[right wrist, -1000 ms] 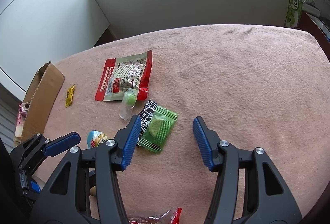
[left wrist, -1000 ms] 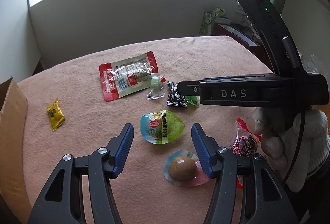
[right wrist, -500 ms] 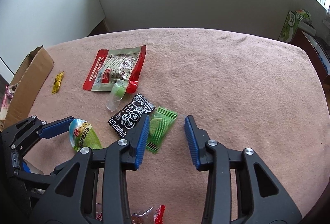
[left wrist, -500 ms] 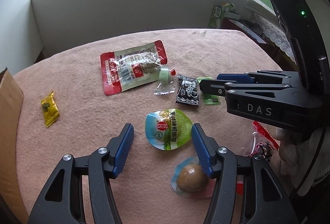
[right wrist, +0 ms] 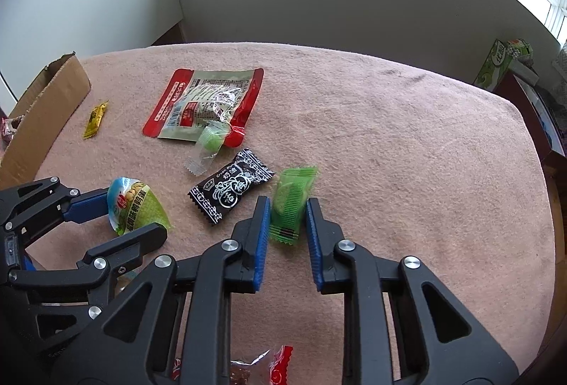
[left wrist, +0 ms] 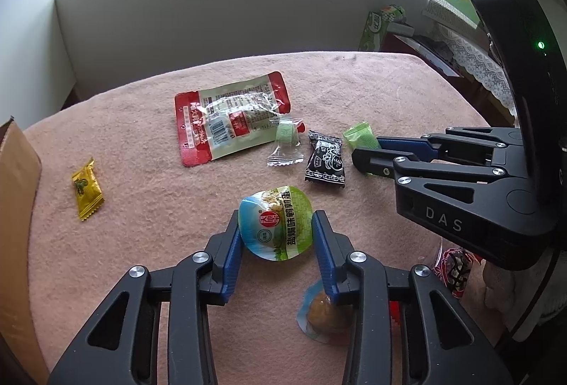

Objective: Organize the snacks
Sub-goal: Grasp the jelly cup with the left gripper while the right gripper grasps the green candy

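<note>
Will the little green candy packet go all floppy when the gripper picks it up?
Probably a bit: the green candy packet looks like thin crinkly film, so its ends may droop. The round lump inside should stay firm between the right gripper. It looks light.

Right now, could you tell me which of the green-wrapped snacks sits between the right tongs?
The flat green ridged candy packet, right of the black candy. The round green egg pack is in the left tongs; the clear-wrapped green candy lies free.

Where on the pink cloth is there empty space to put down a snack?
The cloth is bare to the right of the green candy, out to the table's edge. A smaller patch lies between the yellow candy and the red pouch. The middle is crowded with wrappers.
</note>
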The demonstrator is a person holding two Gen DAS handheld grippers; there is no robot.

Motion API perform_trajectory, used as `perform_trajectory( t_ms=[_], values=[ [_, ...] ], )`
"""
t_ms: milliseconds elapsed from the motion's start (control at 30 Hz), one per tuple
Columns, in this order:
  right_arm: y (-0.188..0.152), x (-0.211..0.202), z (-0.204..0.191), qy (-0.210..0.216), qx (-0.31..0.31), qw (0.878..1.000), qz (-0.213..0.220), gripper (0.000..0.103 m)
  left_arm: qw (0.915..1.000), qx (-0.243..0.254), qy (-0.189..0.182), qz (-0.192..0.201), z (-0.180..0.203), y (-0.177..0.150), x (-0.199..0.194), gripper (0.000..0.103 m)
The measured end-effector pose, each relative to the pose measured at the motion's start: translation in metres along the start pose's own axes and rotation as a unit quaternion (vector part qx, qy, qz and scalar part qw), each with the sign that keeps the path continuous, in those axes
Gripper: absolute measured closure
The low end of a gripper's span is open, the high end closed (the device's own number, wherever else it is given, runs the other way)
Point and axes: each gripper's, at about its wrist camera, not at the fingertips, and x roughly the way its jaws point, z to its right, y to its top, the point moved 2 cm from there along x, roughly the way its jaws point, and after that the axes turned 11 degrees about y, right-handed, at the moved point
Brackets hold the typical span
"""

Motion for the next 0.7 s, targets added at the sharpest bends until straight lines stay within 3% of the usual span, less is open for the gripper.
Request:
perform_trajectory(
  t_ms=[133,700],
  values=[
    [-0.001,-0.003,0.004,0.002,0.005,1.000,0.003,0.095,1.0000,0.005,0.005,0.005,-0.001,-0.001,-0.004,0.070],
    [0.010,-0.036,-0.005,0.026,0.015,0.998,0.057,0.095,0.9986,-0.018,0.007,0.049,-0.022,0.001,-0.041,0.070]
  ],
)
